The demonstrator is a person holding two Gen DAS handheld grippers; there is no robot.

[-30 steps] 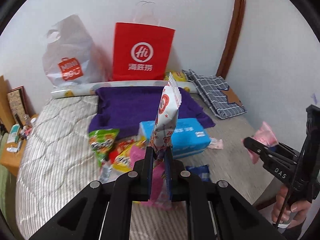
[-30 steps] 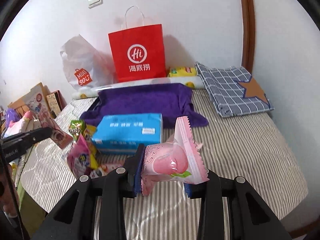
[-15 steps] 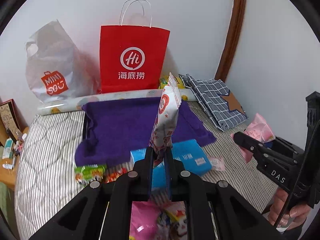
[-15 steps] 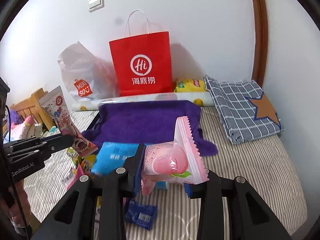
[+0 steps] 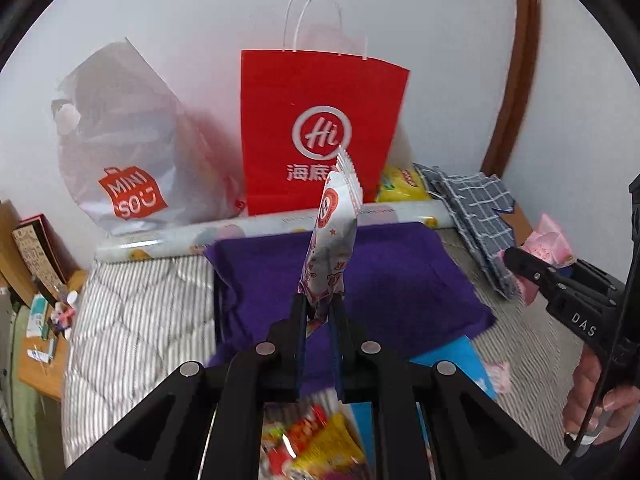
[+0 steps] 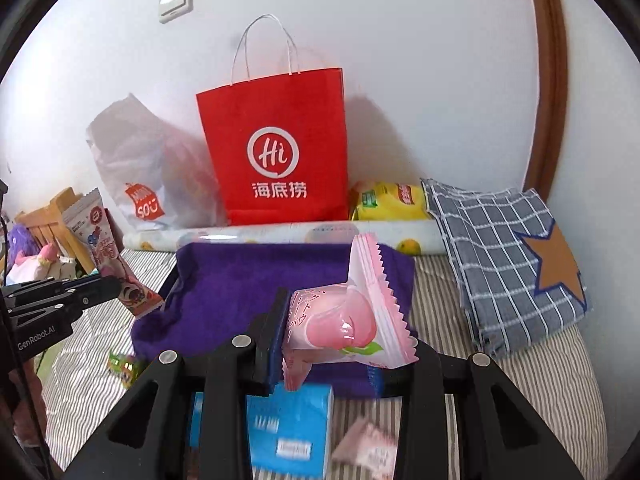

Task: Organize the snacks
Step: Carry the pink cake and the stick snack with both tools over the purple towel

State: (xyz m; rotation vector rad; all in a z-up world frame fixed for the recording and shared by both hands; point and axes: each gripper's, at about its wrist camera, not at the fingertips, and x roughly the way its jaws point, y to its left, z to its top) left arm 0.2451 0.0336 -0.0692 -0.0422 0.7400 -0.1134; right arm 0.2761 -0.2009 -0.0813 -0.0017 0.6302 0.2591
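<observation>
My left gripper is shut on a tall white and red snack sachet, held upright over the purple cloth. The same sachet shows at the left of the right wrist view, pinched by the left gripper. My right gripper is shut on a pink peach candy packet above the near edge of the purple cloth. In the left wrist view that pink packet shows at the far right. A red paper bag stands behind the cloth against the wall.
A grey plastic shopping bag leans left of the red bag. A checked cloth and a yellow packet lie at the back right. A blue tissue pack and loose snacks lie on the striped bed. A hand holds the right gripper.
Both grippers have moved forward over the bed toward the purple cloth and red bag, which look larger and nearer. The blue pack and loose snacks have slid to the bottom of both views.
</observation>
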